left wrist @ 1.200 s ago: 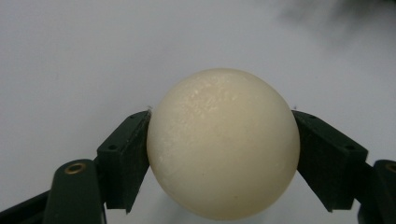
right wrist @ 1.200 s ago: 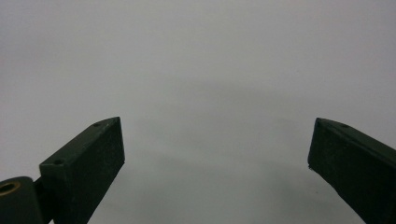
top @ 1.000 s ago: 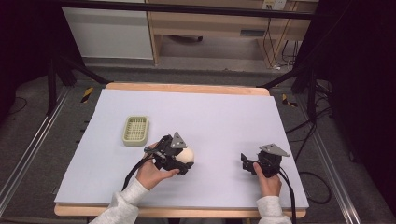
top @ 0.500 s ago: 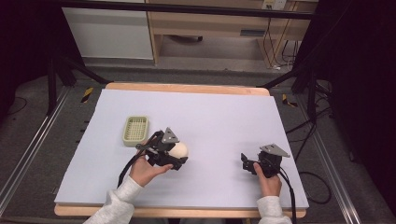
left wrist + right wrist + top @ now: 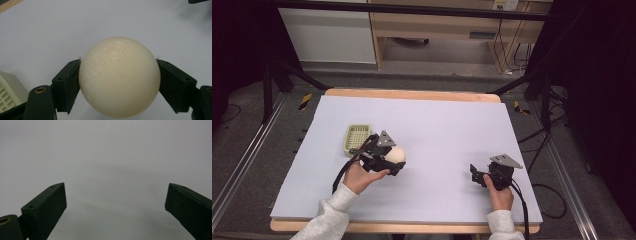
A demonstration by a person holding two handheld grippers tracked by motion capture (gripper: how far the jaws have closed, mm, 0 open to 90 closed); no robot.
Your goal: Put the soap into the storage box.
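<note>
The left hand-held gripper (image 5: pixel 398 159) is clamped on a cream ball (image 5: pixel 397 154), its two black jaws pressing on opposite flanks at about the widest girth, as the left gripper view makes plain (image 5: pixel 119 76). The ball hangs above the pale desk (image 5: pixel 447 125), just beside a small green slotted basket (image 5: pixel 357 137), which sits on the desk's left half. The ball looks smooth, hard and slightly glossy, so it will probably be slippery between flat pads and apt to squirt out if the grip drifts off its equator; holding it across the middle, as now, seems the sound choice. Its weight is hard to judge from these views, though it looks light enough for one hand. The right hand-held gripper (image 5: pixel 477 172) rests low over the desk's right side with its jaws spread wide and nothing between them (image 5: pixel 115 202).
</note>
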